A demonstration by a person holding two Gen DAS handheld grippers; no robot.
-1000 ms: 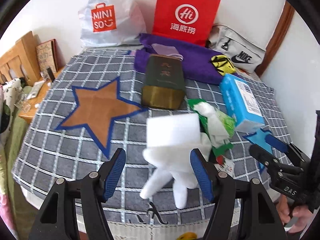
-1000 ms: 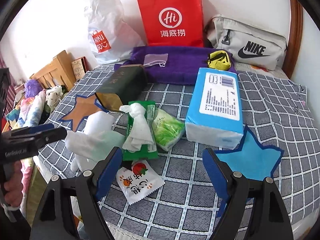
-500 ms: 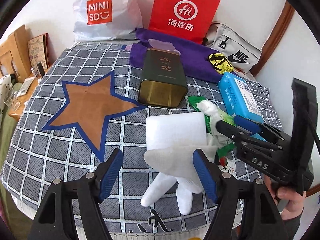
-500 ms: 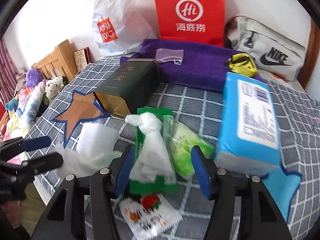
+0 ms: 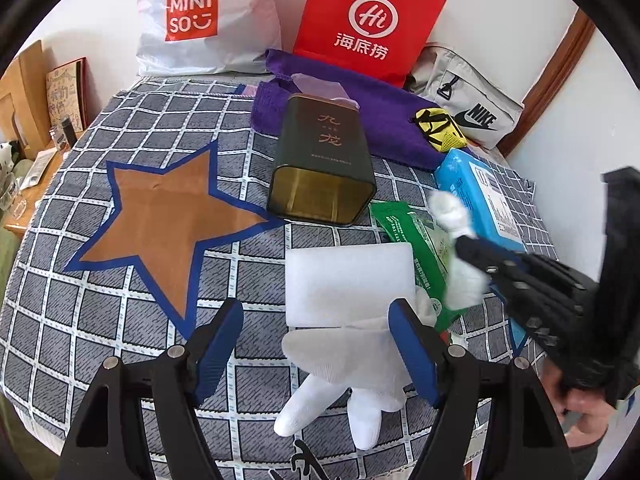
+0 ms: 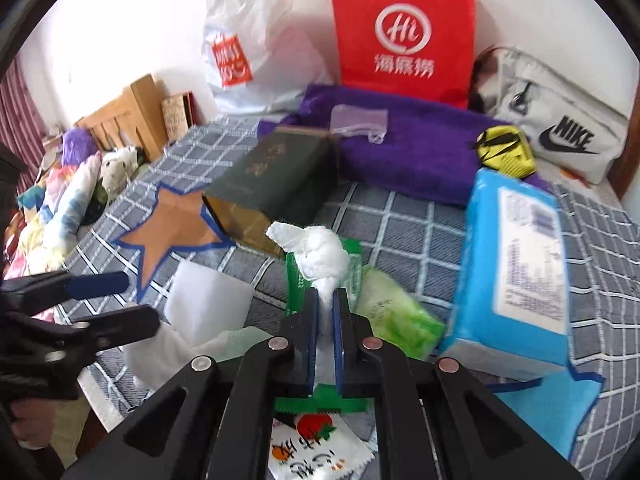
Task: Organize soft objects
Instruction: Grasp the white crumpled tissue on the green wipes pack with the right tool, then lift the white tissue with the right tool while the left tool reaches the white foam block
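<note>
A white glove [image 5: 344, 364] lies on the checked cloth with a white foam block [image 5: 348, 280] resting on its cuff. My left gripper [image 5: 316, 312] straddles both; its jaws are opening and the pads do not press on either. To the right, a knotted white cloth [image 6: 316, 252] sits on a green wipes pack [image 6: 380, 312]. My right gripper [image 6: 326, 294] is shut on the lower end of that cloth. In the left wrist view the right gripper [image 5: 464, 242] comes in from the right with the knotted cloth [image 5: 452, 208] at its tip.
A brown star patch [image 5: 160, 216] lies to the left and a blue star patch [image 6: 560, 400] to the right. A dark green tin [image 5: 320, 160] lies on its side, and a blue tissue pack [image 6: 520, 260], a purple towel [image 6: 400, 152], bags at the back and a snack packet [image 6: 312, 444] are nearby.
My right gripper moved in over the green pack and shut on the knotted white cloth. The left gripper sank a little closer over the glove and foam block.
</note>
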